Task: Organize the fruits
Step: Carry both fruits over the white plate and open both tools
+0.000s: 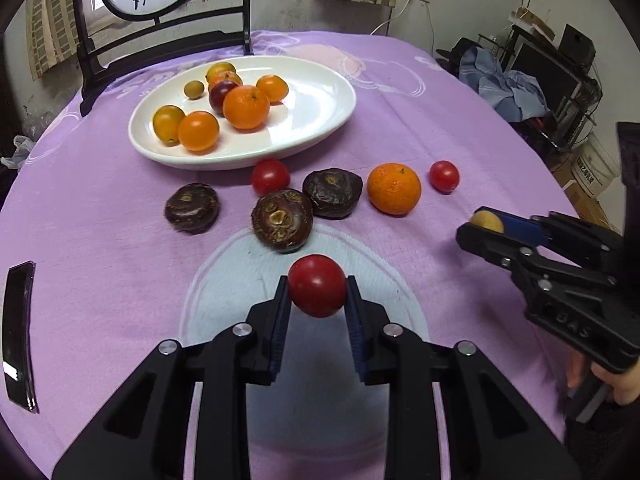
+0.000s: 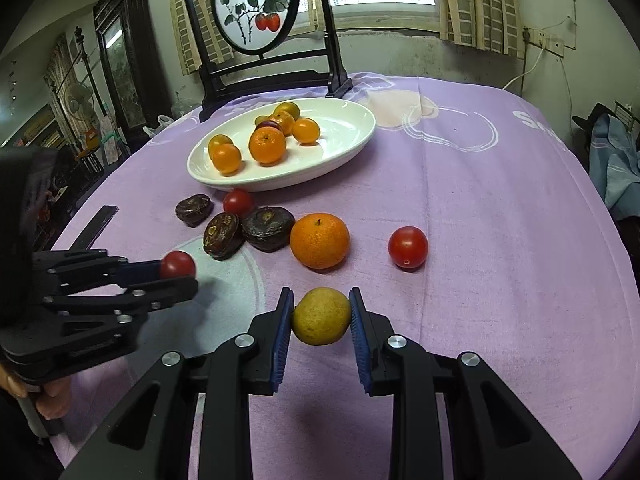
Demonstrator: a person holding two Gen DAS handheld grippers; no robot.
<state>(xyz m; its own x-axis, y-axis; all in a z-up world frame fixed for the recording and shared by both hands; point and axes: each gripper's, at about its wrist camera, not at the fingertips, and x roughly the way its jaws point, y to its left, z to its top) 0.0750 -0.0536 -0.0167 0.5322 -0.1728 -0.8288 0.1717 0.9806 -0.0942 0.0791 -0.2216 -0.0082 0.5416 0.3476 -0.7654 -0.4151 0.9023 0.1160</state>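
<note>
Holding a red tomato [image 1: 317, 285] clear of the cloth [image 1: 440, 100], the left gripper [image 1: 317, 292] has its pads pressed on the fruit's sides; the right gripper [image 2: 321, 316] is clamped likewise on a yellow-green fruit [image 2: 321, 315]. Both fruits judged light, smooth, thin-skinned and easily bruised; grip across the widest girth, lightly. Plate [image 1: 320, 128] lies beyond the loose fruit, half filled.

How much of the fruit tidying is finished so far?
About half. Several oranges and small fruits already sit in the white plate. The left gripper holds a red tomato, the right gripper a yellow fruit. An orange, two tomatoes and three dark brown fruits lie on the cloth.
</note>
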